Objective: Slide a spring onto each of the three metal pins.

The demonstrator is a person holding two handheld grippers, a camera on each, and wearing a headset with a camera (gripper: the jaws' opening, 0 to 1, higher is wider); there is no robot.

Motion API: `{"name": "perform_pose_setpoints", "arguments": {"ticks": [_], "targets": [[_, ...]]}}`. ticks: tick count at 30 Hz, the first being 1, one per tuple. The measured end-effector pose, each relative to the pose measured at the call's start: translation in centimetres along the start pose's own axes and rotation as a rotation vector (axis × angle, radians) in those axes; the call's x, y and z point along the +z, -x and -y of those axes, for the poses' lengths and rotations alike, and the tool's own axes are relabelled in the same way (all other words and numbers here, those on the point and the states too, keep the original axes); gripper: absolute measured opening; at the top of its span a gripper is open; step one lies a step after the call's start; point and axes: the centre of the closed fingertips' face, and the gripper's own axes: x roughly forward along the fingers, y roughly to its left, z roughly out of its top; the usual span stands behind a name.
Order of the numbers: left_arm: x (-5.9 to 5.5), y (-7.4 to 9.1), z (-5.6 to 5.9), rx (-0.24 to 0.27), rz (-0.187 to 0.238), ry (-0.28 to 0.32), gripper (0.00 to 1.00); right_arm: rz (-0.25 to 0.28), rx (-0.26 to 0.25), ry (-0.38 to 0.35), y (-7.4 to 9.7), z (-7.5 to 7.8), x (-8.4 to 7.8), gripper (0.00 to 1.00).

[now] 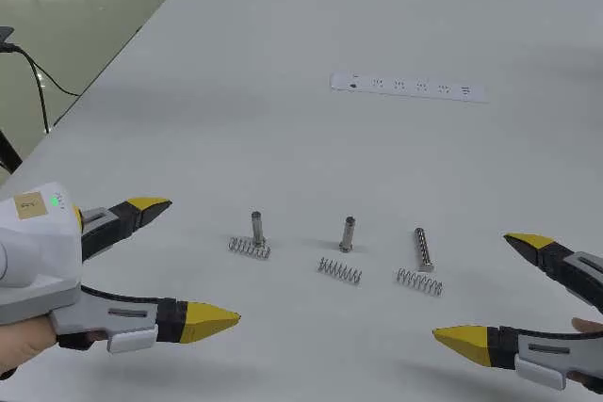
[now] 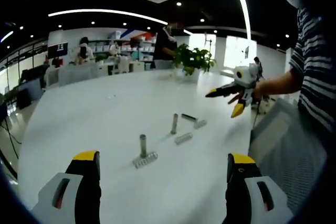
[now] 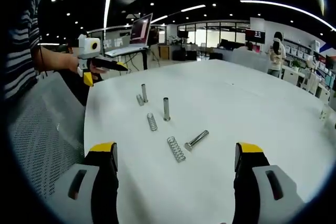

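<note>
Three metal pins sit in a row on the white table. The left pin (image 1: 255, 229) and the middle pin (image 1: 348, 233) stand upright, while the right pin (image 1: 422, 249) lies on its side. One loose spring lies in front of each: left spring (image 1: 249, 248), middle spring (image 1: 339, 270), right spring (image 1: 418, 281). My left gripper (image 1: 193, 261) is open to the left of the row, touching nothing. My right gripper (image 1: 479, 287) is open to the right, also apart from everything. The left gripper view has the nearest pin (image 2: 143, 145) and its spring (image 2: 145, 159) ahead of the jaws. The right gripper view has the lying pin (image 3: 196, 140) and a spring (image 3: 176, 149) closest.
A white power strip (image 1: 410, 88) lies farther back on the table (image 1: 283, 120). The table's left edge (image 1: 89, 91) runs diagonally, with a black cable (image 1: 38, 82) beyond it. A mesh chair (image 3: 47, 124) stands at the near edge.
</note>
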Motion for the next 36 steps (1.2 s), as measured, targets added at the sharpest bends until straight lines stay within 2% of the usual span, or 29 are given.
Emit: {"name": "perform_pose_setpoints", "arguments": {"ticks": [26, 36], "targets": [[0.35, -0.2, -0.23, 0.003, 0.017, 0.009, 0.98, -0.007, -0.01, 0.002, 0.36, 0.18, -0.1, 0.95], [0.26, -0.01, -0.45, 0.006, 0.006, 0.006, 0.98, -0.012, -0.004, 0.005, 0.22, 0.52, -0.15, 0.93]]}}
